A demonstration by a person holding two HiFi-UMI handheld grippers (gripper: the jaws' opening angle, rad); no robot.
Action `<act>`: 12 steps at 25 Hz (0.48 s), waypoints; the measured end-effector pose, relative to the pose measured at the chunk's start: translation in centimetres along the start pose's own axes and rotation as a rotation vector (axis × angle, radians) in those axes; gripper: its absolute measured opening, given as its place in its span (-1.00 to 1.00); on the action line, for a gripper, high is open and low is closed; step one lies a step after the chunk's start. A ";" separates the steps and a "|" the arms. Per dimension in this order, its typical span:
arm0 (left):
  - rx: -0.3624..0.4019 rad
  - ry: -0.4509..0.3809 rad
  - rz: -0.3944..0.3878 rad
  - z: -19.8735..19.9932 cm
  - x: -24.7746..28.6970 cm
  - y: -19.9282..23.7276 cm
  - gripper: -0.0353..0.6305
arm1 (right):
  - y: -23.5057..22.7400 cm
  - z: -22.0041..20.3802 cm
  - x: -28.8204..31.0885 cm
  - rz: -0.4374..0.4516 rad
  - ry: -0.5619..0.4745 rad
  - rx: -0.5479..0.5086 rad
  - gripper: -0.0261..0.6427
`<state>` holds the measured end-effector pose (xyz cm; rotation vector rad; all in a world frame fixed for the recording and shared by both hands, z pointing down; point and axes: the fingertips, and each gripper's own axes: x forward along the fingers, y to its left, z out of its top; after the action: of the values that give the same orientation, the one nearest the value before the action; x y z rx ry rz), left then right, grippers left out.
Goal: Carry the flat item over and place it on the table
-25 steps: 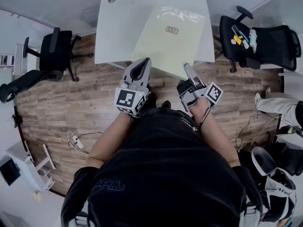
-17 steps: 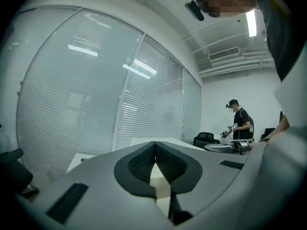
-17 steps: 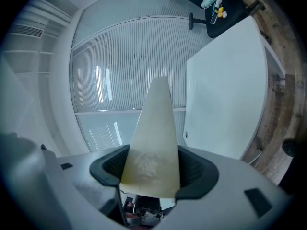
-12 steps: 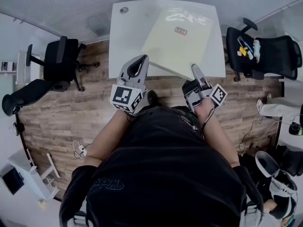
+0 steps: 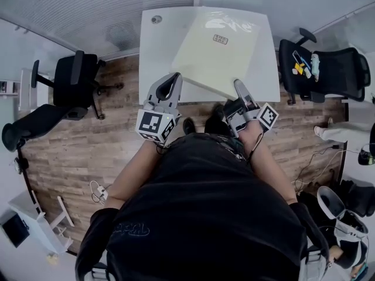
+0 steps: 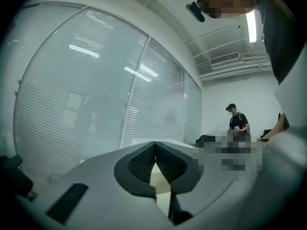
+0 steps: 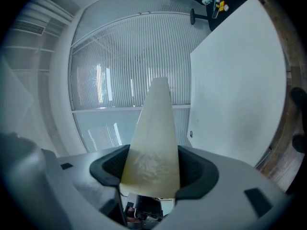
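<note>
Seen from the head camera, nearest lies the person's black shirt [image 5: 205, 215], which fills the lower frame. Both forearms [image 5: 132, 168] reach forward over the wood-plank floor [image 5: 76, 139], where a white power strip [image 5: 98, 191] lies at the near left. The left tool [image 5: 175, 79] and right tool [image 5: 239, 85] sit side by side at the near edge of the white worktop [image 5: 157, 57]. The left tool is clenched. Its tips meet on the near left edge of the flat item [image 5: 220, 54], whose pale surface shows in the gap behind the pads in the left gripper view. The right tool, rolled onto its side, grasps the item's near corner; in the right gripper view the pale sheet fills the space between both pads and runs away from them, apart from the worktop surface there. The flat item — a pale yellow sheet in glossy clear wrap, with a small label [image 5: 221, 38] near its middle — spreads over the right part of the worktop. Its near corner overhangs the near edge; whether its far part touches the surface cannot be told. A round cable hole [image 5: 156, 19] marks the worktop's far left corner. A black office chair [image 5: 73, 78] stands to the left, and another to the right carries small coloured objects [image 5: 302, 60]. Beyond them — slatted blinds [image 5: 88, 4] along the far wall.
</note>
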<state>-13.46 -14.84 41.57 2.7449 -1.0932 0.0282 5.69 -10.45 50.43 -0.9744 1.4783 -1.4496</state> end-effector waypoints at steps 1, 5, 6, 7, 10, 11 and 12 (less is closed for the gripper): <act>0.001 -0.001 0.004 0.0 -0.1 0.2 -0.85 | -0.1 0.0 0.2 0.001 0.003 0.001 -0.03; 0.002 -0.008 0.022 0.3 -0.4 0.6 -0.85 | -0.5 -0.2 1.3 0.005 0.016 0.011 -0.02; 0.006 -0.008 0.025 0.4 -0.5 0.7 -0.85 | -0.6 -0.2 1.6 0.007 0.019 0.014 -0.03; 0.010 -0.009 0.027 0.5 -0.5 0.8 -0.85 | -0.5 -0.3 1.8 0.011 0.023 0.016 -0.02; 0.015 -0.009 0.035 0.5 0.1 0.9 -0.85 | -0.3 0.1 2.4 0.026 0.034 0.014 -0.03; 0.016 -0.009 0.037 0.5 0.3 0.9 -0.85 | -0.3 0.2 2.6 0.029 0.037 0.013 -0.02; 0.017 -0.008 0.039 0.5 0.5 0.9 -0.85 | -0.3 0.3 2.7 0.033 0.041 0.013 -0.03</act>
<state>-13.75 -15.92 41.32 2.7411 -1.1542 0.0319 4.98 -13.04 50.60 -0.9140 1.5055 -1.4616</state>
